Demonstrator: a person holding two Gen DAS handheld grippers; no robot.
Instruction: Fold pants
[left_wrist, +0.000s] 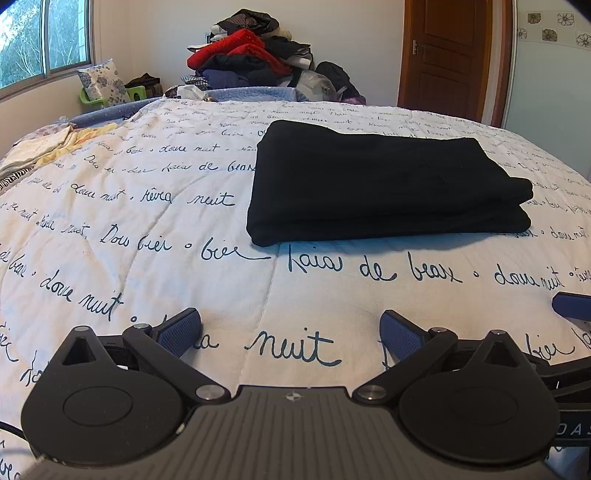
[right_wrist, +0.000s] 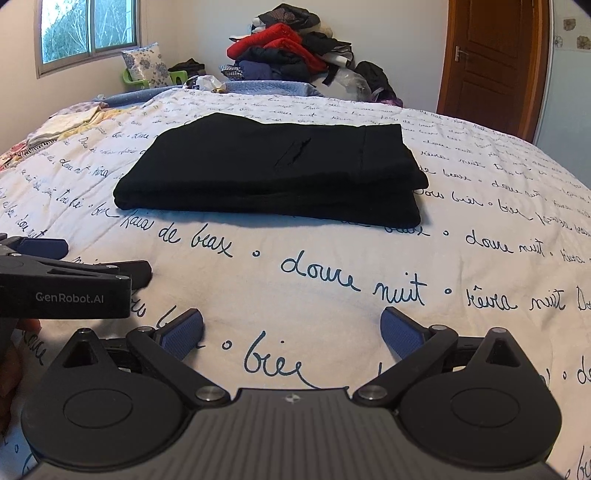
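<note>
The black pants (left_wrist: 384, 184) lie folded into a flat rectangle on the white bedspread with blue script (left_wrist: 147, 221); they also show in the right wrist view (right_wrist: 273, 173). My left gripper (left_wrist: 290, 328) is open and empty, low over the bedspread, short of the pants' near edge. My right gripper (right_wrist: 291, 328) is open and empty, also short of the pants. The left gripper shows from the side at the left of the right wrist view (right_wrist: 66, 258). One blue fingertip of the right gripper (left_wrist: 570, 304) shows at the right edge of the left wrist view.
A pile of clothes (left_wrist: 255, 51) with a red garment stands at the far end of the bed. Light clothes (left_wrist: 48, 147) lie at the bed's left edge. A wooden door (left_wrist: 450, 55) is at the back right, a window (left_wrist: 40, 37) at the back left.
</note>
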